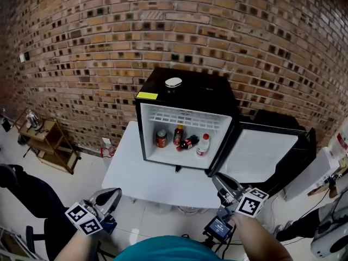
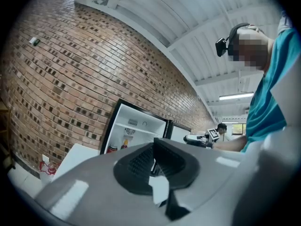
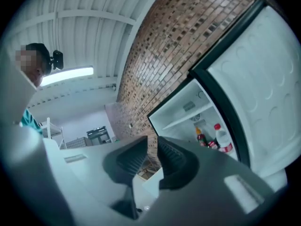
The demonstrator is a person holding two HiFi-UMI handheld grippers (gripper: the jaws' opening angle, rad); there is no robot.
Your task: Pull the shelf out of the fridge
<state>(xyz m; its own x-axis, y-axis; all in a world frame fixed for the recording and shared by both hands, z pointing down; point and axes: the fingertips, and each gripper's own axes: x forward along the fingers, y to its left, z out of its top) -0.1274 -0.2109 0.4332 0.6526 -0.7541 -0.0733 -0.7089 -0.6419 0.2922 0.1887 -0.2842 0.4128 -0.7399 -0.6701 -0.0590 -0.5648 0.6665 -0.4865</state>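
Well in front of the fridge [image 1: 187, 94] and to its left, my left gripper [image 1: 110, 196] hangs low, jaws pressed together on nothing. The fridge stands open at the back of a white table [image 1: 141, 178]. The shelf [image 1: 185, 117], a white wire rack, sits fully seated high inside the fridge, untouched. Below it on the fridge floor are a can [image 1: 161, 138] and three bottles [image 1: 179, 135], one of them lying down. In front of the fridge to the right, my right gripper [image 1: 224, 184] hovers with jaws slightly spread and nothing between them. The door [image 1: 263, 155] swings wide at the fridge's right.

The risks, as I judge them: that narrow gap may miss or slip off the shelf's front wire. A tilted pull could jam the rack in its side rails, or drag the fridge forward across the table. The room in front of the fridge looks free, but the door's edge crowds my right gripper's path.
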